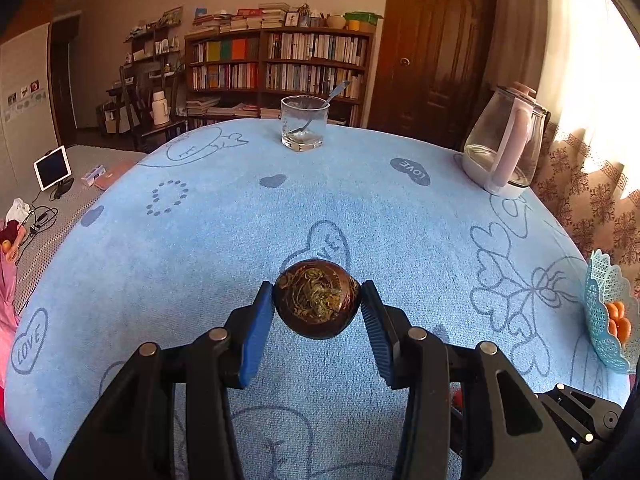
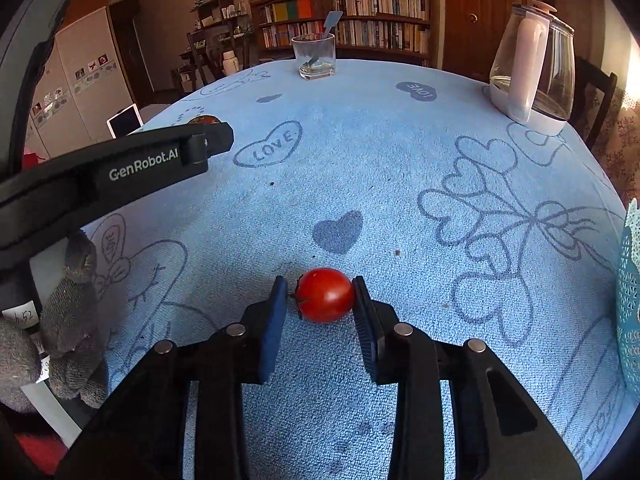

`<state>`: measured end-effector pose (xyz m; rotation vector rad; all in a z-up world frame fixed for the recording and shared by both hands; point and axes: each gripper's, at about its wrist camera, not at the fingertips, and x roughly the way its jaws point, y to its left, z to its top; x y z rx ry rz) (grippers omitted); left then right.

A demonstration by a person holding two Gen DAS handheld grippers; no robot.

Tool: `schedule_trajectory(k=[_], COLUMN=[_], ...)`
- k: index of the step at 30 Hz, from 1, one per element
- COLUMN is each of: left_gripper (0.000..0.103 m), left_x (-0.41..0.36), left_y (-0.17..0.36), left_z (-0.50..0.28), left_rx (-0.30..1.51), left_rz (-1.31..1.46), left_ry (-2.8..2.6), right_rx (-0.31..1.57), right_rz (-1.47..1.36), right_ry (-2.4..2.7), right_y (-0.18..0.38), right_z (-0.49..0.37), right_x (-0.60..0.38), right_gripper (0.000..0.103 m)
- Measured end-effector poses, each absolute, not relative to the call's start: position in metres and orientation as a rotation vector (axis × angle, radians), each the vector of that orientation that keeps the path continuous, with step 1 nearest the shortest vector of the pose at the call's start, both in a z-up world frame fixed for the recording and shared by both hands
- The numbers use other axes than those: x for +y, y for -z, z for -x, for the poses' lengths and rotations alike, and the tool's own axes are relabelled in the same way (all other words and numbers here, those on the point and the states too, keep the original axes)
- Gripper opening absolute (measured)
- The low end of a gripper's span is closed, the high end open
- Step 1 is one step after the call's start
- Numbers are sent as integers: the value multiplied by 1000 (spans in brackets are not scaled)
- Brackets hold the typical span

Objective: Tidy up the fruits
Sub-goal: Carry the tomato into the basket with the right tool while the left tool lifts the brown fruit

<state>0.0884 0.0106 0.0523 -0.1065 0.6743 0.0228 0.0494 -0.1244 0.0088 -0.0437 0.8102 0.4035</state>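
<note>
My left gripper (image 1: 317, 300) is shut on a dark brown round fruit (image 1: 317, 298) with a dried greenish top, both blue pads touching its sides, above the blue tablecloth (image 1: 240, 240). My right gripper (image 2: 320, 294) has a small red tomato (image 2: 325, 294) between its pads; the right pad touches it and a narrow gap shows at the left pad. The tomato is at cloth level. The left gripper's black body (image 2: 120, 168) shows at the left of the right wrist view. A turquoise lattice basket (image 1: 604, 312) holding orange fruits (image 1: 619, 320) stands at the table's right edge.
A glass tumbler (image 1: 304, 126) with a spoon stands at the far middle of the table. A glass kettle with a pink handle (image 1: 506, 140) stands at the far right. The basket's edge also shows in the right wrist view (image 2: 630, 300). A bookshelf and a dark door are behind.
</note>
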Motion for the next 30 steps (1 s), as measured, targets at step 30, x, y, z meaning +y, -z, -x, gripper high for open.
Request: schedule_trajectory(k=[30], left_gripper=[45], left_x=[-6], left_y=[-53], left_z=[-82], left_rx=[664], left_rz=[65], left_ry=[21], right_rx=[637], right_rz=[-214], right_ry=[-57], right_y=[-57], right_z=[-19], right_x=[-292], right_gripper=[34])
